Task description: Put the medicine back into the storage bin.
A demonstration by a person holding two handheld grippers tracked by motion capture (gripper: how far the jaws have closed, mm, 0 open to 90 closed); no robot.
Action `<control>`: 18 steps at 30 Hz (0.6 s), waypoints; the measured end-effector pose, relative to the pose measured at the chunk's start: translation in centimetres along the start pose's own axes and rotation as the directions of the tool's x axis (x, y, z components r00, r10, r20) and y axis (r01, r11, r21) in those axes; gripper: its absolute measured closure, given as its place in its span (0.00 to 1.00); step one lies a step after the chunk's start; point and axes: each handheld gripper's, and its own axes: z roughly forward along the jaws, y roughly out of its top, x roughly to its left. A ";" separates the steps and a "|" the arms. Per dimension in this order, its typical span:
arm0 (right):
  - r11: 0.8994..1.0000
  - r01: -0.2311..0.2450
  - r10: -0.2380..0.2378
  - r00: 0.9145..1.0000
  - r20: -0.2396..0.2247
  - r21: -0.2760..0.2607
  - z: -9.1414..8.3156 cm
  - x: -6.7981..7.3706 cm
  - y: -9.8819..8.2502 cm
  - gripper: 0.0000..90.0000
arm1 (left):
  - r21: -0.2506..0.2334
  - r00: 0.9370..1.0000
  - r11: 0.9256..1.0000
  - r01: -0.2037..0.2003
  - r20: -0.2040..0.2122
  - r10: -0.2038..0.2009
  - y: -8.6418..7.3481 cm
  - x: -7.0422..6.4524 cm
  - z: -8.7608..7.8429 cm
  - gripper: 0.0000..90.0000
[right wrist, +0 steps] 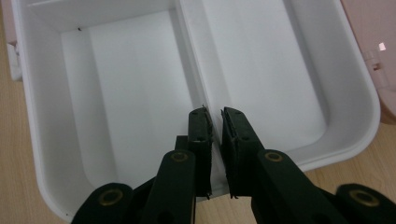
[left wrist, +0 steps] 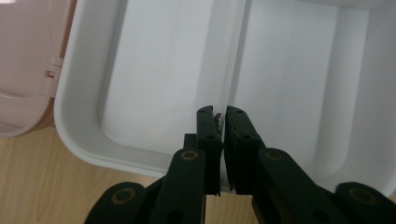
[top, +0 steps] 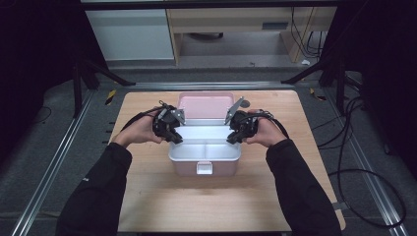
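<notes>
Left claw (top: 175, 136) and right claw (top: 232, 137) hang over the two short ends of the open box (top: 204, 149), each pointing down at the white tray (left wrist: 159, 84) inside it; both sets of jaws stand nearly together with a narrow slit between the pads, nothing held, each poised above the tray's centre divider (right wrist: 196, 70). Box sits mid-desk, slightly toward the far edge, with its pink lid (top: 205, 104) folded back toward that edge. Bare desk (top: 196, 201) lies open along the near edge and beside both ends.
</notes>
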 end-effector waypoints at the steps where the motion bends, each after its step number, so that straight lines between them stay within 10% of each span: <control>1: 1.000 -0.002 0.002 1.000 0.007 0.003 0.0 0.1 0.1 0.89 | 0.001 1.000 1.000 0.003 -0.004 -0.003 0.0 -0.1 0.0 0.94; 10: 0.986 -0.076 0.095 0.988 0.125 -0.146 -2.9 1.0 0.2 0.67 | -0.139 0.991 0.988 0.071 -0.102 -0.085 -0.9 -1.1 -2.6 0.73; 14: 0.968 -0.146 0.184 0.965 0.184 -0.203 -4.3 1.1 -0.3 0.60 | -0.272 0.972 0.949 0.159 -0.126 -0.199 -2.0 -1.4 -4.0 0.63; 18: 0.930 -0.234 0.297 0.934 0.200 -0.285 -5.3 1.5 -1.2 0.53 | -0.361 0.940 0.903 0.231 -0.158 -0.303 -3.2 -1.9 -4.6 0.54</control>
